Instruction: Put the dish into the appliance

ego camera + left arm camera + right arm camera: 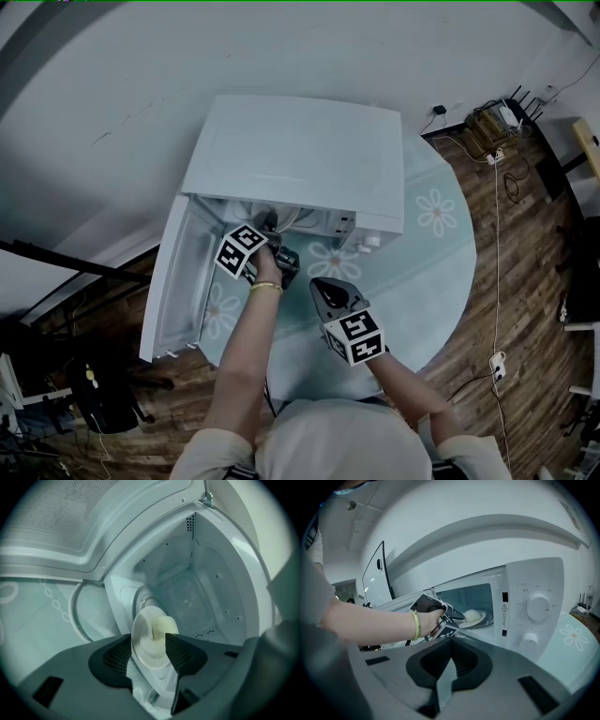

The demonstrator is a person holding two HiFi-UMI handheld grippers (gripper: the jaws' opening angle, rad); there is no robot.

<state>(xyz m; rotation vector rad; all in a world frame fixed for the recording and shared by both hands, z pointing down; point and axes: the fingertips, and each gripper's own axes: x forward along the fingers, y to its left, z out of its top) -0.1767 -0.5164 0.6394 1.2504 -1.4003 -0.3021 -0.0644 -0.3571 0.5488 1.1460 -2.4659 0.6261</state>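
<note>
Dish: a pale dish [146, 654] with a rounded pale lump of food [165, 627] on it, inside the microwave [300, 159] cavity.
Left tongs [149, 651]: reach into the cavity, jaws wide apart, the dish rim between them and not pinched.
Right tongs [451, 663]: jaws together, empty, held above the bench [441, 244] in front of the microwave.
In the way: the open door [178, 281] juts out at the left, and the left hand [429, 620] with its bracelet [415, 625] fills the opening.
Around: two knobs [538, 605] on the panel, daisy prints on the round bench, cables [497, 122] on the wooden floor.
Writing: a warning-triangle label [504, 606], its print too small to read.
</note>
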